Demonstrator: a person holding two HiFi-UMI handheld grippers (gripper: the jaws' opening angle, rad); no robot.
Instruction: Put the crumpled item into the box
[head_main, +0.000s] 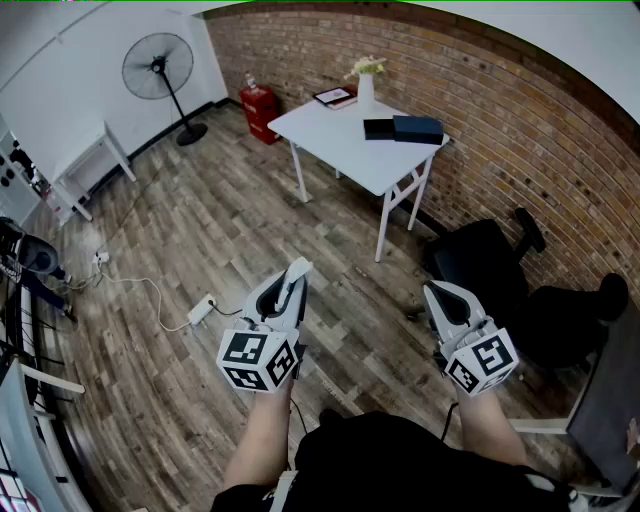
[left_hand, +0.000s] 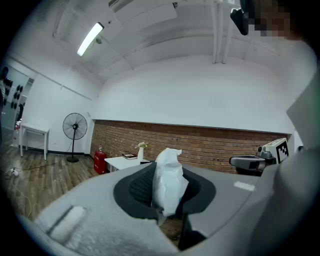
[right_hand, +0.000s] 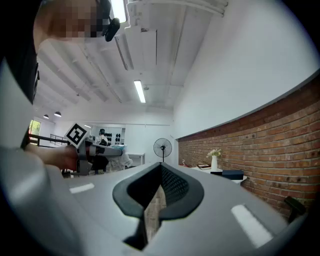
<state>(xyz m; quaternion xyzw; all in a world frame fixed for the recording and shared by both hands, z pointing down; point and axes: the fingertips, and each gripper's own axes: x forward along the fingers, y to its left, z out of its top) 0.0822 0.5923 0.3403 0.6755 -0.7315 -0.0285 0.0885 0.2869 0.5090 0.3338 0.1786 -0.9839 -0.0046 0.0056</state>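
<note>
A crumpled white item (left_hand: 169, 182) stands pinched between the dark pads of my left gripper (left_hand: 167, 172), which is shut on it. In the head view that gripper (head_main: 293, 278) is held low over the wooden floor, and the white item (head_main: 299, 267) shows at its tip. My right gripper (head_main: 440, 293) is held beside it, to the right. Its jaws (right_hand: 161, 169) meet at the tips with nothing between them. A dark box (head_main: 404, 128) lies on a white table (head_main: 340, 140) across the room, far from both grippers. The same box (right_hand: 232, 174) appears in the right gripper view.
The table also carries a white vase with flowers (head_main: 366, 85) and a framed item (head_main: 335, 97). A black office chair (head_main: 490, 262) stands to the right by the brick wall. A floor fan (head_main: 160, 70), a red canister (head_main: 260, 110) and a power strip with cable (head_main: 201, 308) are on the floor.
</note>
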